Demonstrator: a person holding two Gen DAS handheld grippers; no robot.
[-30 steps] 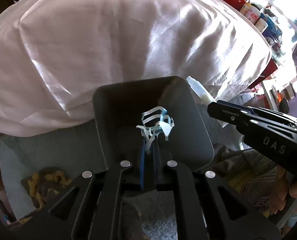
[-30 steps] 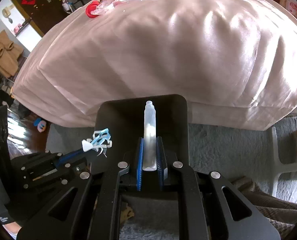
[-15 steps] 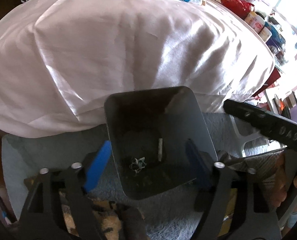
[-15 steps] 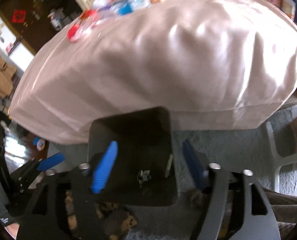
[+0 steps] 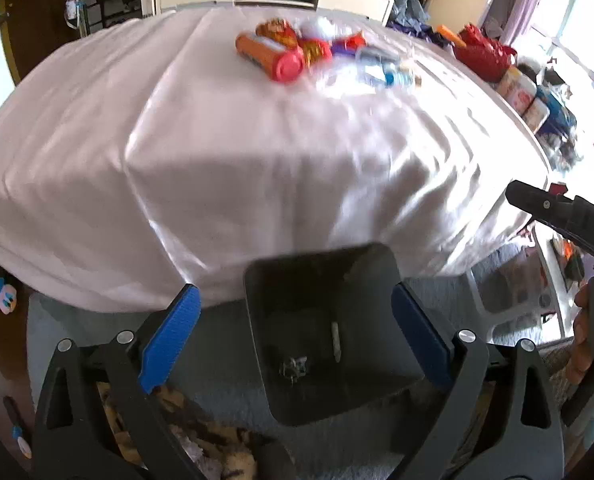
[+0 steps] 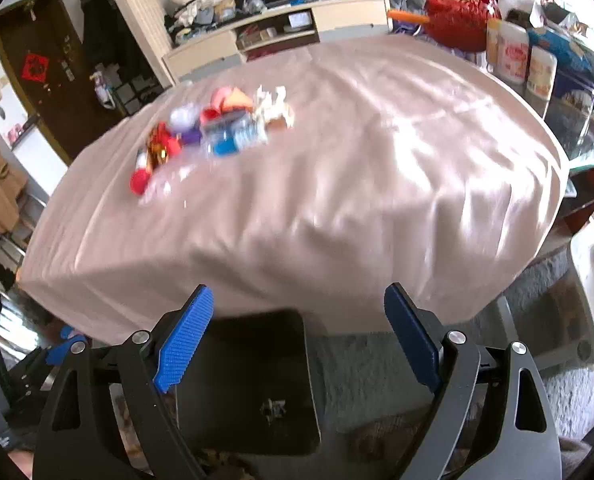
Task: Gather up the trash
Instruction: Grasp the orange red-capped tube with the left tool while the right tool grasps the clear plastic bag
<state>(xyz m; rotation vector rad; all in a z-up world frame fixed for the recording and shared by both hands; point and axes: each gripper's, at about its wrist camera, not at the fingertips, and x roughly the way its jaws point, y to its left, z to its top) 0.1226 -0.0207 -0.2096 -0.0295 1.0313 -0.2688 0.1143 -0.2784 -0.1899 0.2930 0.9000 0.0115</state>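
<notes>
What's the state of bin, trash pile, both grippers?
bin: upright on the floor, open, holding a small tube and a crumpled scrap
trash pile: still on the tablecloth
left gripper: jaws opening, nothing between
right gripper: jaws opening, nothing between

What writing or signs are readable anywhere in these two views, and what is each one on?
"DAS": pale letters on the black right gripper, cut off by the picture edge, so possibly part of a longer word.
Red diamond sign on the dark door: its character is too blurred to read.
Orange canister and other wrappers on the white tablecloth: print too blurred.
Labelled tubs at the table's far side: unreadable.
</notes>
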